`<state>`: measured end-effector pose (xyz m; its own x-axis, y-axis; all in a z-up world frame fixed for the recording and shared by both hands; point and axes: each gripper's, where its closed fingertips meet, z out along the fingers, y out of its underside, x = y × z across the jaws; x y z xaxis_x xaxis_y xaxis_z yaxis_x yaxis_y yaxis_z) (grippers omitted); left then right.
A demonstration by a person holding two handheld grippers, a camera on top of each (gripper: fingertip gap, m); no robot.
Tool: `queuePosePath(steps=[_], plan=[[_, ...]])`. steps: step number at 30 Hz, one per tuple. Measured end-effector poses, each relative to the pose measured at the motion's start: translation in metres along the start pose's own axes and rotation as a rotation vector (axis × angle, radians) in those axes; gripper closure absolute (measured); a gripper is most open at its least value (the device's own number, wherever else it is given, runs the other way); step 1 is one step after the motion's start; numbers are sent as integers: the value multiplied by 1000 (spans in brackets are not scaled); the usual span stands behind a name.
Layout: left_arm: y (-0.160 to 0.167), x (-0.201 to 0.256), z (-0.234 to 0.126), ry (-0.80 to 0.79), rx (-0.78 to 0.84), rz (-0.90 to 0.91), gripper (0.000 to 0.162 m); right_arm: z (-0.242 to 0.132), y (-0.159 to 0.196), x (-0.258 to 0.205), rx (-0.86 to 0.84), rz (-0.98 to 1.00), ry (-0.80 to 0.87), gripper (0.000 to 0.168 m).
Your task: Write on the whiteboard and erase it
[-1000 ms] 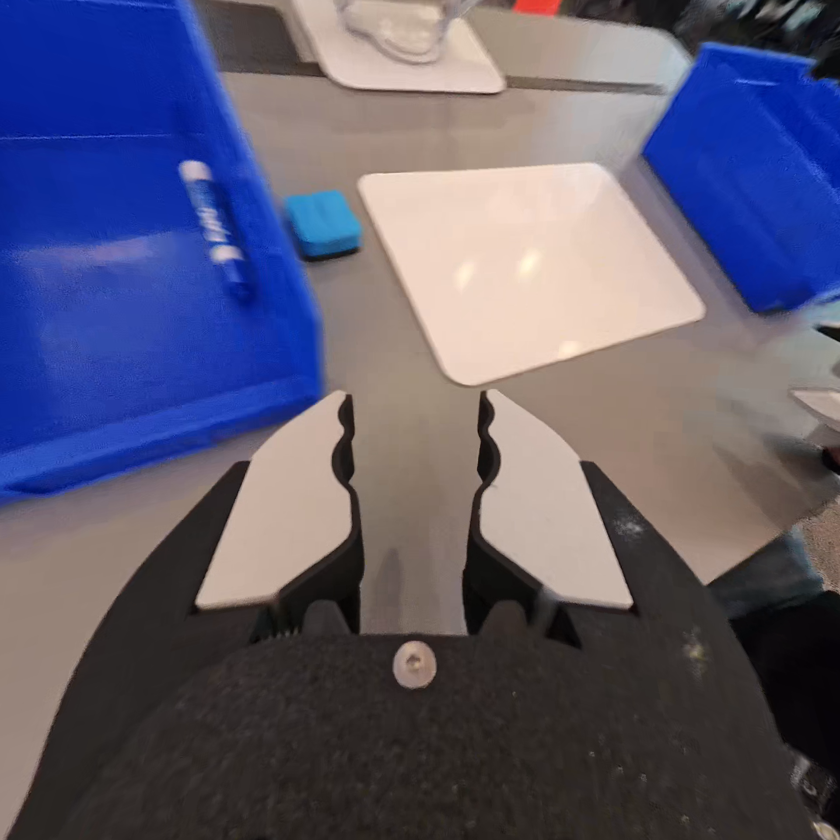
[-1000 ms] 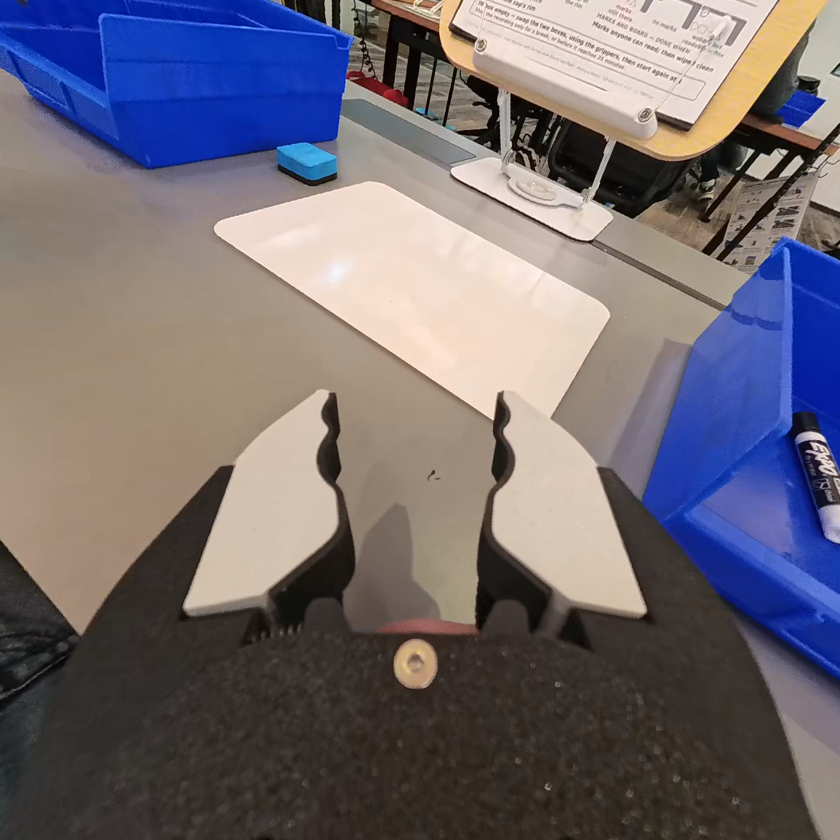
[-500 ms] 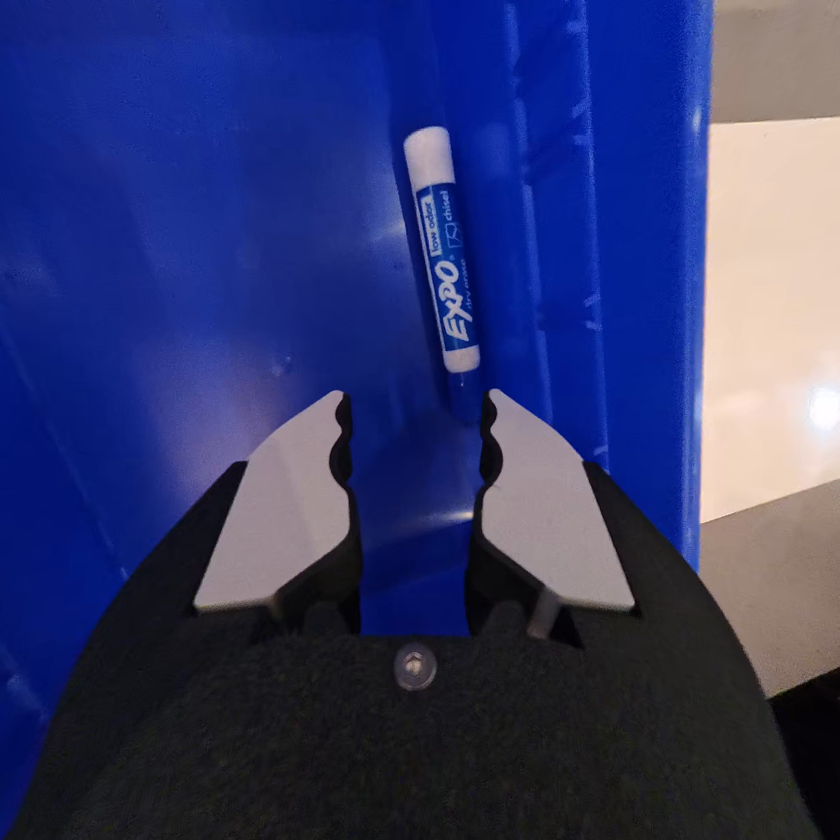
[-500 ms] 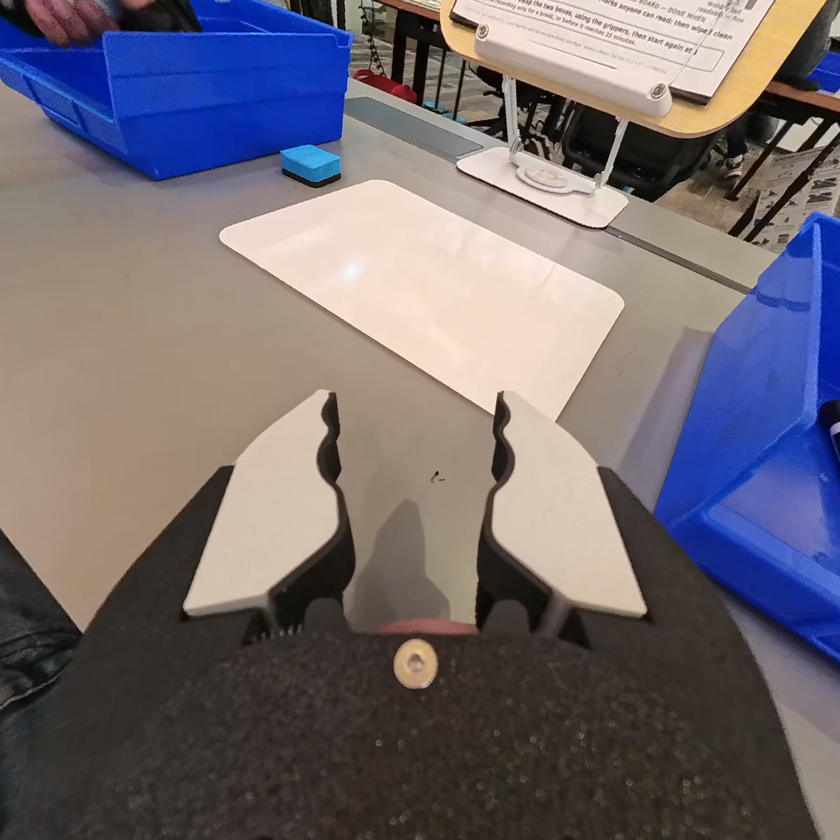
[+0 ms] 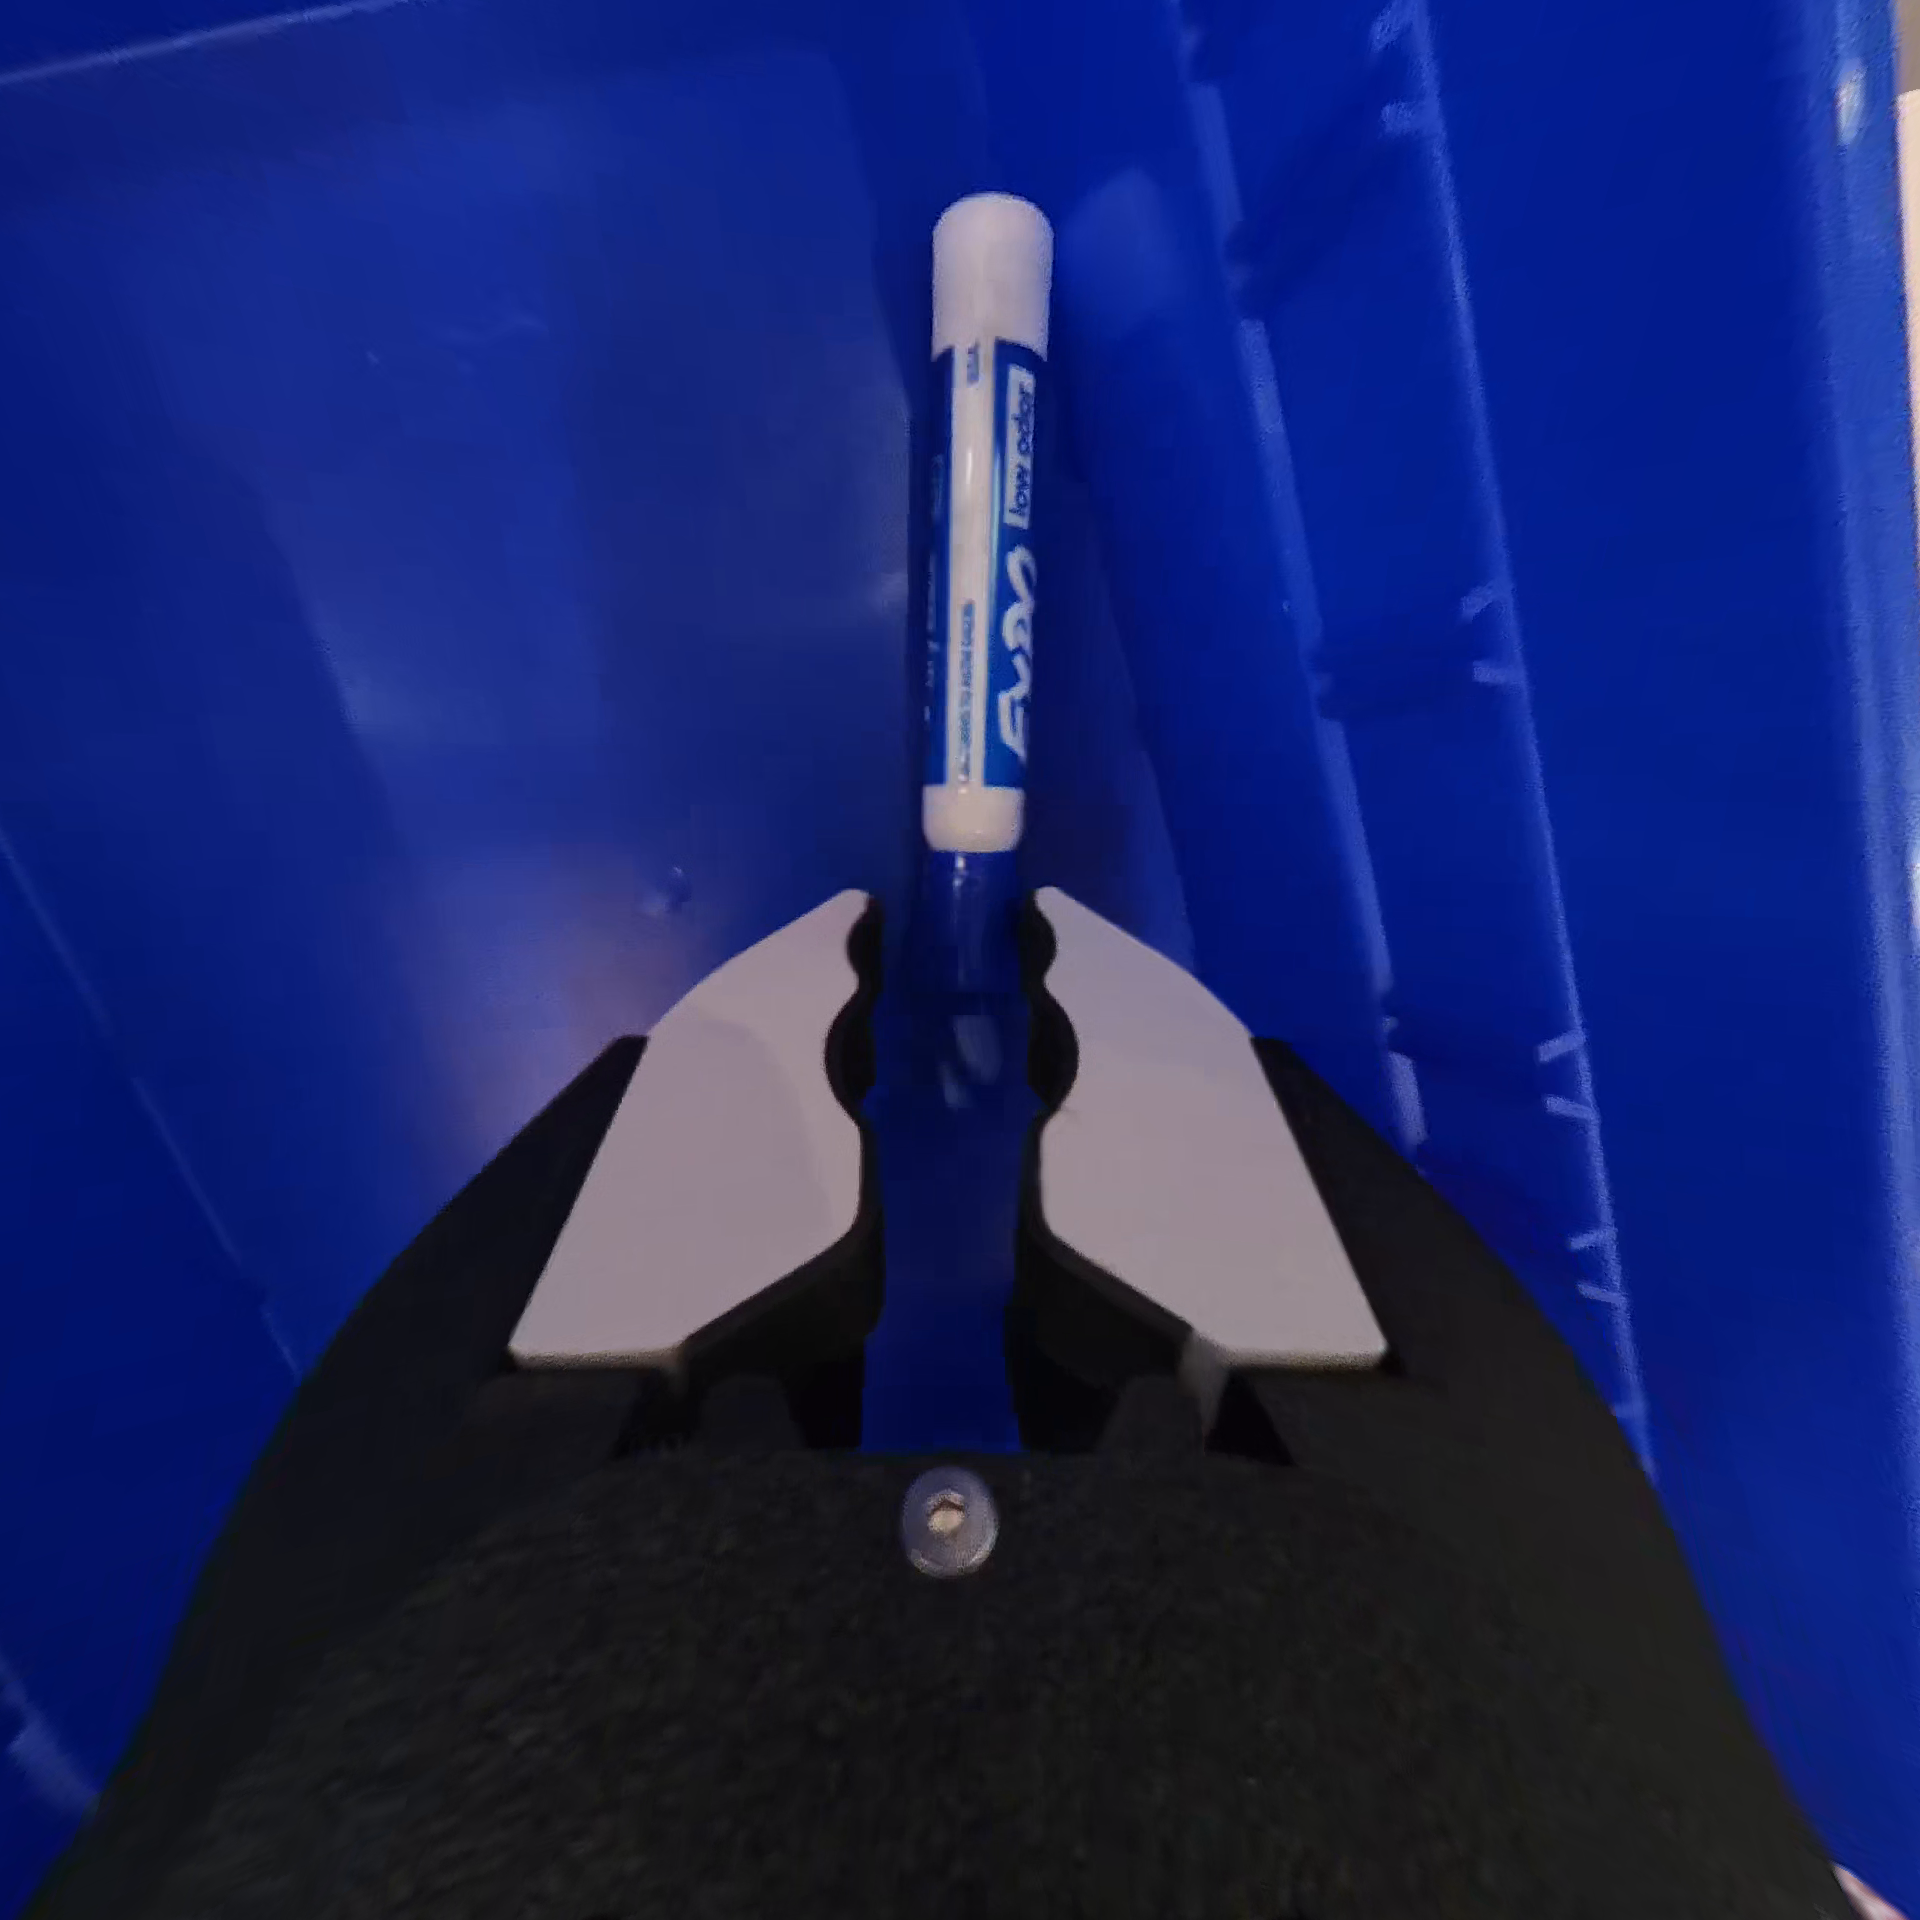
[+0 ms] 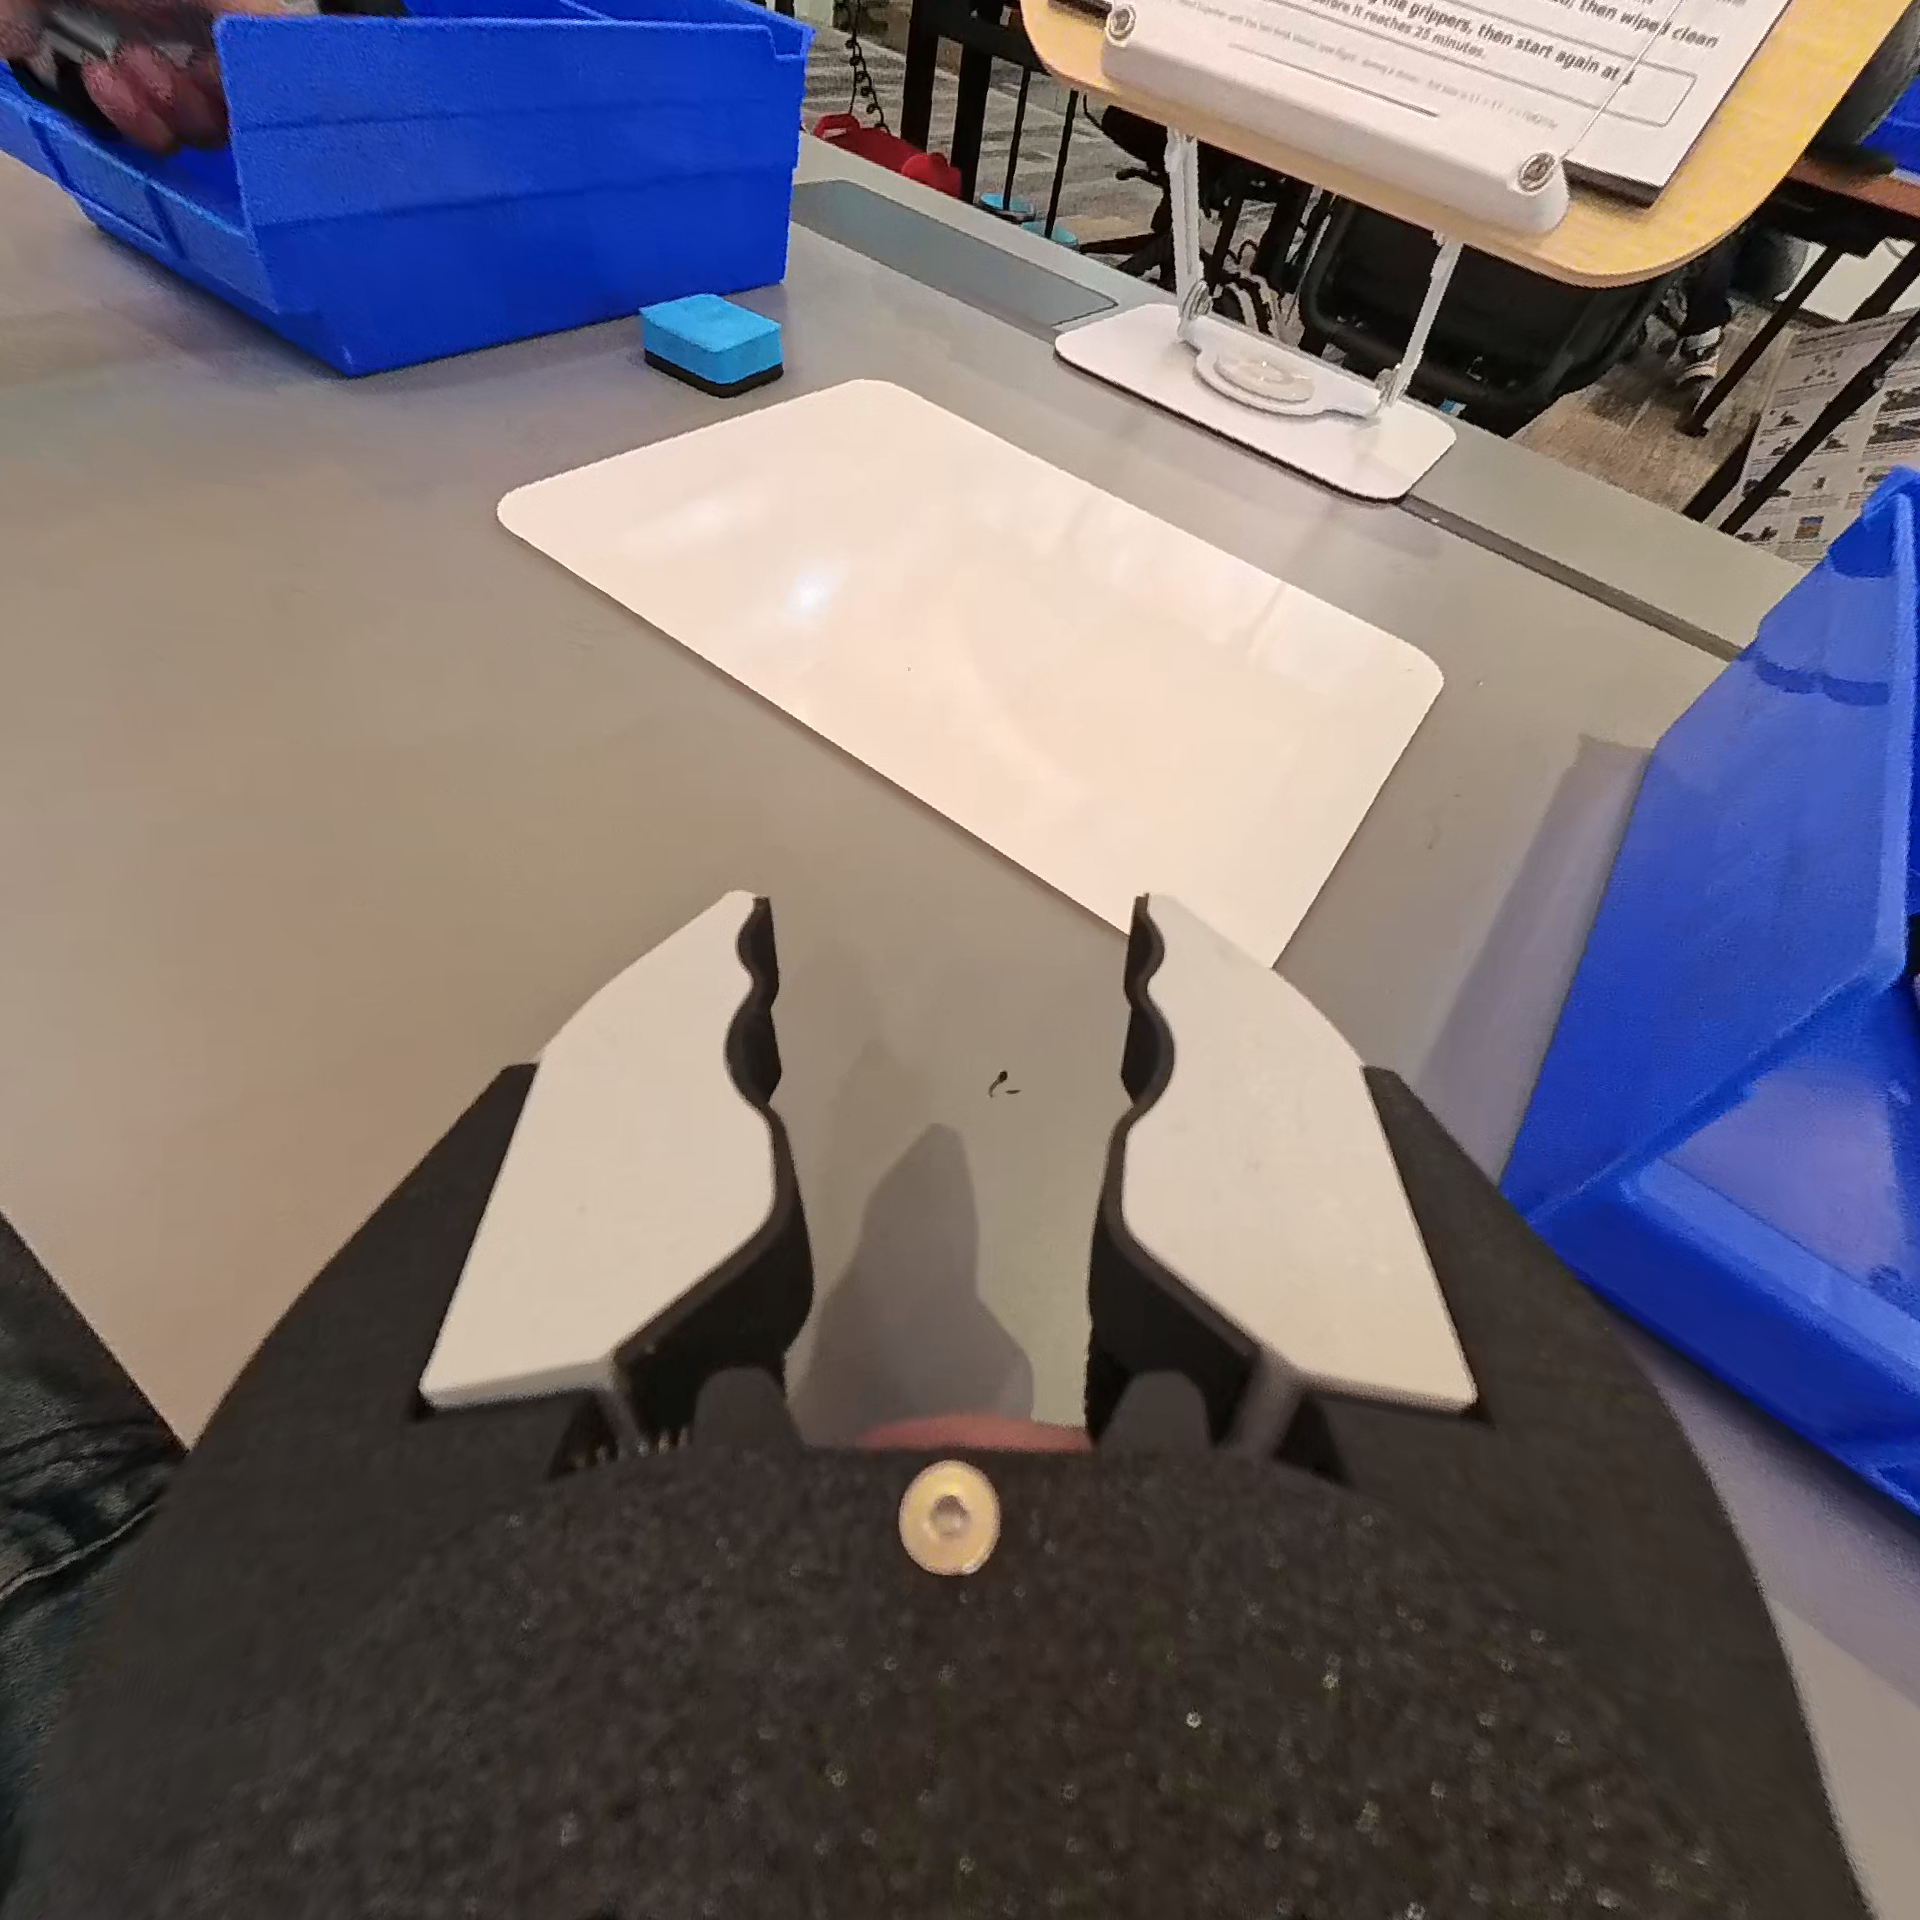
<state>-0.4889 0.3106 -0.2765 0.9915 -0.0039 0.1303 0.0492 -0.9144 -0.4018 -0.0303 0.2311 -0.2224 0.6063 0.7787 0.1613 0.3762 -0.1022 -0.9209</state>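
Observation:
A blue-and-white marker [image 5: 977, 540] lies inside the left blue bin [image 5: 416, 623], along its right wall. My left gripper [image 5: 951, 914] is down in the bin, its jaws closed in on the marker's blue cap end. The white barrel points away from me. My right gripper [image 6: 951, 914] is open and empty, hovering over the grey table just short of the near edge of the blank whiteboard [image 6: 966, 634]. A blue eraser [image 6: 710, 330] sits on the table beyond the board's far left corner.
In the right wrist view the left blue bin [image 6: 499, 177] stands at the far left with a hand [image 6: 145, 99] inside it. A second blue bin [image 6: 1714, 1039] is close on the right. A document stand [image 6: 1257, 384] is behind the board.
My left gripper swung from over the table into the left bin, advanced over the marker's cap, and its jaws narrowed around it. My right gripper stayed open and drifted slightly.

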Motion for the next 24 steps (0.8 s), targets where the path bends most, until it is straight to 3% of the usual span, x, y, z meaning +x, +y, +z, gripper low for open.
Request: queuePosePath(steps=[1,8,15,20,24], plan=[[0,0,0,-4,2,15,143,0,0,0,1,0,0,104],[7,-4,-4,-68,-48,129,144,-1,-1,0,11,3,2,104],[12,-19,-78,-25,154,249,144,2,-8,-4,36,26,-48,106],[14,8,-144,118,398,456,144,16,-45,-36,130,99,-373,107],[11,59,-173,150,424,640,145,37,-92,-47,207,73,-598,102]])
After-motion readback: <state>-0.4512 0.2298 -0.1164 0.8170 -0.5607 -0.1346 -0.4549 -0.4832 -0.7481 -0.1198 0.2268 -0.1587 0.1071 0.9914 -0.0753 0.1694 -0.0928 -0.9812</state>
